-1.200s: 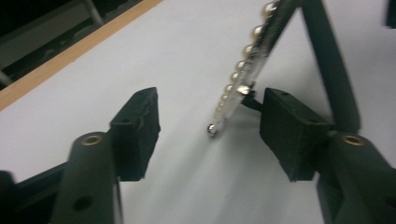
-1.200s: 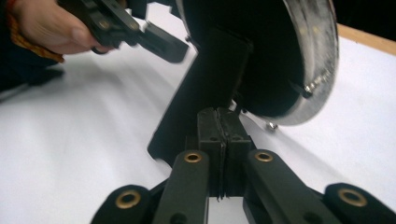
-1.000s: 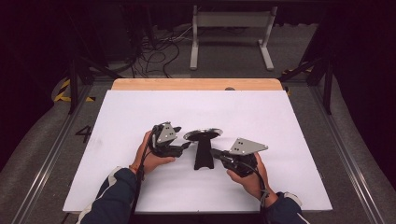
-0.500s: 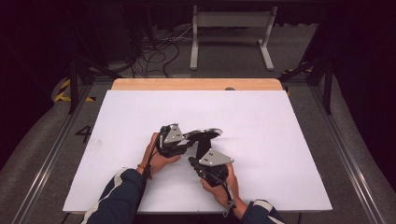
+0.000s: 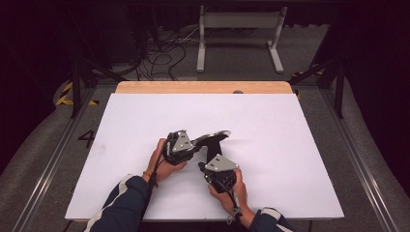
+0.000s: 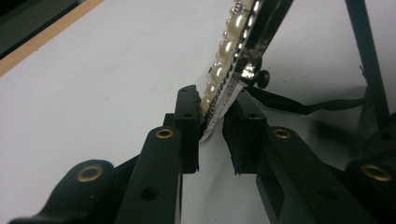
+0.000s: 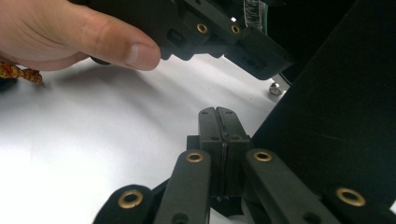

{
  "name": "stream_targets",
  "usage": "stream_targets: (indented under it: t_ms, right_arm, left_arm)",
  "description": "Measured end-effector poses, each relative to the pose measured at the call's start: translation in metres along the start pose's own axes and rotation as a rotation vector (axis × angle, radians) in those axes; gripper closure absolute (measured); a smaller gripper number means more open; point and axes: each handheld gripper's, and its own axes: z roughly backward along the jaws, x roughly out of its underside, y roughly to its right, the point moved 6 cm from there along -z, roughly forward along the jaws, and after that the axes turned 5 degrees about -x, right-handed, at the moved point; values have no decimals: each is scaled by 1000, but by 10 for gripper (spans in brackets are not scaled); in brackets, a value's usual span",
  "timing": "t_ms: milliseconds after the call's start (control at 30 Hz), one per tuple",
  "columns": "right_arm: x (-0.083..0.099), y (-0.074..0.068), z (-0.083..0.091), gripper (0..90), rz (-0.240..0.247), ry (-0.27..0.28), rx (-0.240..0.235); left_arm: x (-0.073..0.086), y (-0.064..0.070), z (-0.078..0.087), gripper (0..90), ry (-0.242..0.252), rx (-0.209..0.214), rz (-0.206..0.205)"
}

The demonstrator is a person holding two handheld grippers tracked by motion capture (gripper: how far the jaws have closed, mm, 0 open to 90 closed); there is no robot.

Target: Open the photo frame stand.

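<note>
A small picture frame (image 5: 215, 137) with a pearl-beaded rim (image 6: 232, 35) and a black back is held tilted above the white table. My left gripper (image 5: 192, 145) grips its lower edge; in the left gripper view (image 6: 215, 108) the beaded rim sits between the jaws. The frame's black stand leg (image 6: 366, 51) and a black cord (image 6: 299, 105) hang behind it. My right gripper (image 5: 203, 167) is just below the frame, its jaws (image 7: 217, 113) pressed together with nothing between them. The frame's black back panel (image 7: 336, 102) lies just to its right.
The white table sheet (image 5: 290, 135) lies open all around the hands, with a wooden strip (image 5: 203, 87) at its far edge. In the right gripper view the left hand (image 7: 70, 32) and its gripper (image 7: 224, 32) hang close above. Beyond are cables and a stand on the floor (image 5: 237, 29).
The right gripper has swung left from the frame's right side to just below it. The left gripper has tipped the frame, whose top now points up and right.
</note>
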Motion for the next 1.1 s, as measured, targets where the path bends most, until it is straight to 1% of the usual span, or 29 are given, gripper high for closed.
stream_targets:
  t_ms: [167, 233, 367, 533, 800, 867, 933, 1100]
  right_arm:
    - [1, 3, 2, 900, 9, -5, 11]
    - [1, 3, 2, 900, 5, -4, 5]
    - [2, 5, 3, 900, -12, -5, -10]
    - [2, 5, 3, 900, -7, -2, -9]
    - [1, 6, 3, 900, -10, -4, -12]
    - [1, 6, 3, 900, -6, -2, -9]
    - [1, 6, 3, 900, -7, -4, -10]
    - [2, 6, 3, 900, -13, -6, -15]
  left_arm:
    - [0, 1, 2, 780, -8, -8, -4]
    - [1, 1, 2, 780, -8, -4, 5]
    - [1, 1, 2, 779, -4, 6, 9]
    - [0, 0, 2, 781, 1, 11, -4]
    - [1, 0, 2, 780, 1, 13, 10]
    - [1, -1, 2, 781, 1, 13, 8]
    - [1, -1, 2, 782, 3, 17, 16]
    - [1, 0, 3, 784, -1, 17, 12]
